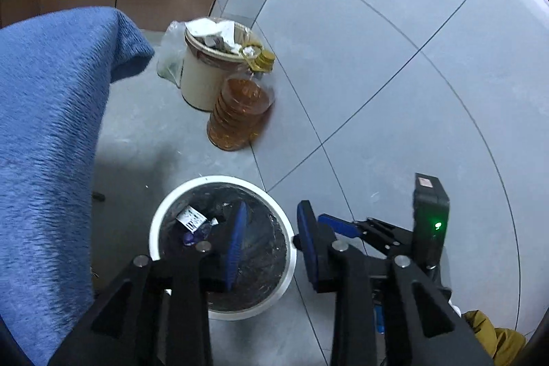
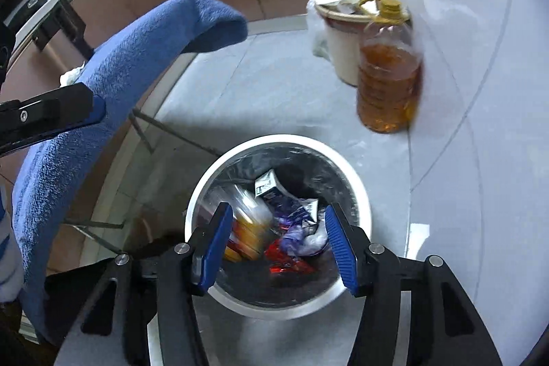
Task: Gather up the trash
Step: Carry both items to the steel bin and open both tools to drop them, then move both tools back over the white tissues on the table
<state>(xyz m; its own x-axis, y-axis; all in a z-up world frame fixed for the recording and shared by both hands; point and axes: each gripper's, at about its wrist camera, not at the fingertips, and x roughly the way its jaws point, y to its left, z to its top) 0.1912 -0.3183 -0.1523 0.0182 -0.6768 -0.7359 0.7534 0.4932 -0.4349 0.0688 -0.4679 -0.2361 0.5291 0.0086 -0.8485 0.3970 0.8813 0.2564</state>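
A white-rimmed trash bin (image 1: 156, 228) (image 2: 360, 180) with a black liner stands on the floor below both grippers. It holds a white carton (image 2: 269, 184) (image 1: 189, 216), purple and red wrappers (image 2: 291, 239) and a blurred clear cup with orange contents (image 2: 247, 225). My right gripper (image 2: 279, 246) is open and empty right above the bin's mouth. My left gripper (image 1: 272, 242) is open and empty over the bin's right rim. The right gripper (image 1: 346, 227) also shows beside it in the left wrist view.
A cream bucket (image 1: 199, 78) (image 2: 343, 54) full of crumpled paper stands on the grey tiled floor, with an amber oil bottle (image 1: 240, 112) (image 2: 387, 81) next to it. A blue towel-covered edge (image 1: 48, 132) (image 2: 113, 84) lies to the left. Brown cabinets are behind.
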